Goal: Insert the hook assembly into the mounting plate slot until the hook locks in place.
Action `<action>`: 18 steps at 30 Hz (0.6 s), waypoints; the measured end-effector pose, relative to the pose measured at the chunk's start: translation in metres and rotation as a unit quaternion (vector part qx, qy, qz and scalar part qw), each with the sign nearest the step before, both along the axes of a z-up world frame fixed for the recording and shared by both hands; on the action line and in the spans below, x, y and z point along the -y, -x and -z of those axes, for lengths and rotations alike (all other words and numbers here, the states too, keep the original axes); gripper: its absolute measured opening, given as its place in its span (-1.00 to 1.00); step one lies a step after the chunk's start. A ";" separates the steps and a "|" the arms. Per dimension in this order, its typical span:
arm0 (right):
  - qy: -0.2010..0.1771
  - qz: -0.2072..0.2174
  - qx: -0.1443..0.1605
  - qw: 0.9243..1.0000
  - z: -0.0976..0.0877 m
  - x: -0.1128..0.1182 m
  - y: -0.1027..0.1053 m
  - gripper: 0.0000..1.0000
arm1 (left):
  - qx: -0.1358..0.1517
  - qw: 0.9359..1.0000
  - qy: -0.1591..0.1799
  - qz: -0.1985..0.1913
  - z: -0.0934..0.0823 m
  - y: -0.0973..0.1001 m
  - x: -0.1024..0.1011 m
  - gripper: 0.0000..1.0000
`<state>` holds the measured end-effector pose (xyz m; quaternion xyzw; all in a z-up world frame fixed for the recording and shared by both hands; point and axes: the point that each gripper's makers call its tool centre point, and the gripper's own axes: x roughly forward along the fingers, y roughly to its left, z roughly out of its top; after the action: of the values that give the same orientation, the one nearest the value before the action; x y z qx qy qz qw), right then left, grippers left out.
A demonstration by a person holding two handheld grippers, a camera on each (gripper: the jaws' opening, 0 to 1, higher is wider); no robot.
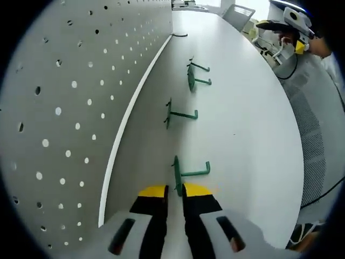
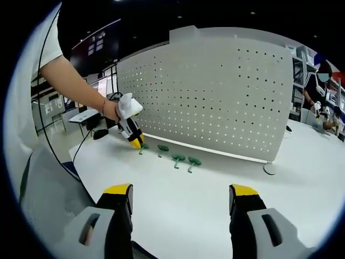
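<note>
In the left gripper view the nearest hook's (image 1: pixel 183 174) base plate runs down into the narrow gap between the left tool's (image 1: pixel 174 190) yellow tips, so its lower end is hidden; the jaws look clenched on it, though the contact itself is hard to make out. Its green arm sticks out to the right over the white surface (image 1: pixel 253 124). Three more hooks (image 1: pixel 180 114) lie in a row further along, beside the foot of the pegboard (image 1: pixel 64 97). A dark hook at the far end of the board is too small to read.

In the right gripper view a person's hand (image 2: pixel 110 110) reaches in from the left, arm bare to the sleeve, holding the left tool tilted down so its tips touch the surface at the first hook of the row (image 2: pixel 143 147). The pegboard stands upright behind them. The right tool (image 2: pixel 182 197) hangs well back from the hooks, jaws spread wide and holding nothing.
</note>
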<state>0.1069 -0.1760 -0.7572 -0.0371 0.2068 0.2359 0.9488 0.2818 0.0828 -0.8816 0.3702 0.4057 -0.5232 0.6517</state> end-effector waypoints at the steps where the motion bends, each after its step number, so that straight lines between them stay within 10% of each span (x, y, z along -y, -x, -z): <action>1: 0.000 0.000 0.000 1.000 0.000 0.000 0.000 0.41 | 0.000 1.000 -0.001 -0.001 0.000 0.000 0.000 -0.79; 18: -0.002 0.000 -0.001 1.000 0.000 -0.001 0.000 0.40 | 0.020 1.000 -0.015 0.008 -0.001 -0.001 -0.001 -0.92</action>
<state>0.1068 -0.1754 -0.7575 -0.0354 0.2075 0.2368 0.9485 0.2833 0.0840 -0.8806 0.3934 0.3975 -0.5150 0.6496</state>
